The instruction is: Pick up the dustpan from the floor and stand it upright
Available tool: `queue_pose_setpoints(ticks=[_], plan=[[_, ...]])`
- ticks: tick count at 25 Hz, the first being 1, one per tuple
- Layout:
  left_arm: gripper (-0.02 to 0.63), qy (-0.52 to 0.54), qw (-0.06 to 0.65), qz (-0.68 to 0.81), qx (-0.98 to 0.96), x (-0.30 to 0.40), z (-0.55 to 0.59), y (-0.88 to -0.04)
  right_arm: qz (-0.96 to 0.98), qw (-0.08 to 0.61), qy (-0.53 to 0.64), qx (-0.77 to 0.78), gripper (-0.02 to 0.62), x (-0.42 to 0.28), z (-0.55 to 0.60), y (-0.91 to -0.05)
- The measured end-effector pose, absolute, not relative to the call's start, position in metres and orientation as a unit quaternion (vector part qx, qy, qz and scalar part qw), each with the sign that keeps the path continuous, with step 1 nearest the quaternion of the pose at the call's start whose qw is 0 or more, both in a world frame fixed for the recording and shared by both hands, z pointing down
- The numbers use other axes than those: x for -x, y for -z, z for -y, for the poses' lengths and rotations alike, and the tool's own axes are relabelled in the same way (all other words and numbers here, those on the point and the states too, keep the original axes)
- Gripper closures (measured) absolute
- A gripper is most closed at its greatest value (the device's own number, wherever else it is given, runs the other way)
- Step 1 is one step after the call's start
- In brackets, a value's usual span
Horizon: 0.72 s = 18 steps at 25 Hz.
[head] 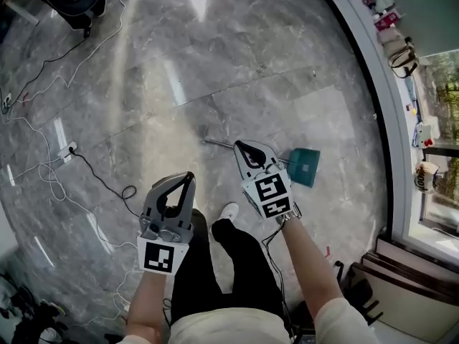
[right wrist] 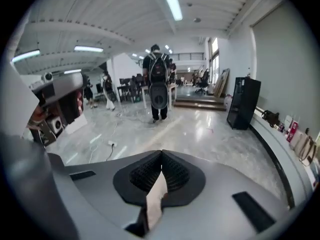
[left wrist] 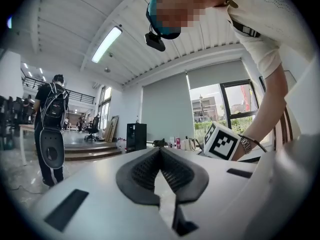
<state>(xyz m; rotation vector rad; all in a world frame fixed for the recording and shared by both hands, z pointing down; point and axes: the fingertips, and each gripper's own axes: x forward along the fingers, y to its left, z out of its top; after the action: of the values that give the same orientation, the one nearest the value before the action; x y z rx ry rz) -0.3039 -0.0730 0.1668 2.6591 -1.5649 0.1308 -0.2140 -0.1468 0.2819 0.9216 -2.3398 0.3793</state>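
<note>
I count two grippers: the left gripper (head: 189, 178) and the right gripper (head: 241, 146). There is one green dustpan (head: 307, 169), one white shoe (head: 228, 211), one white plug box (head: 66, 151) and one person (right wrist: 159, 81) wearing a backpack.

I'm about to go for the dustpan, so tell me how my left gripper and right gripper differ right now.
The right gripper lies farther forward, its tip overlapping the dustpan's handle in the head view. The left gripper sits back, nearer the person. The right gripper's marker cube shows two marker faces, while the left gripper's marker cube shows one. Both have their jaws together with nothing between them.
</note>
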Motion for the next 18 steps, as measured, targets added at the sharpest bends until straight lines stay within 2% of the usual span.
queue_pose_setpoints(ticks=[4, 11, 15, 18], plan=[[0.595, -0.047, 0.024, 0.496, -0.867, 0.295, 0.092, -0.265, 0.864, 0.379, -0.146, -0.298, 0.577, 0.216, 0.160, -0.416], [0.595, -0.079, 0.029, 0.481, -0.873, 0.303, 0.114, -0.446, 0.842, 0.475, -0.157, -0.202, 0.577, 0.234, 0.155, -0.678], [0.595, -0.089, 0.003, 0.481, -0.872, 0.320, 0.133, -0.528, 0.814, 0.545, -0.157, -0.122, 0.575, 0.243, 0.141, -0.816], [0.595, -0.086, -0.025, 0.473, -0.877, 0.323, 0.149, -0.579, 0.804, 0.570, -0.147, -0.086, 0.575, 0.248, 0.146, -0.891]])
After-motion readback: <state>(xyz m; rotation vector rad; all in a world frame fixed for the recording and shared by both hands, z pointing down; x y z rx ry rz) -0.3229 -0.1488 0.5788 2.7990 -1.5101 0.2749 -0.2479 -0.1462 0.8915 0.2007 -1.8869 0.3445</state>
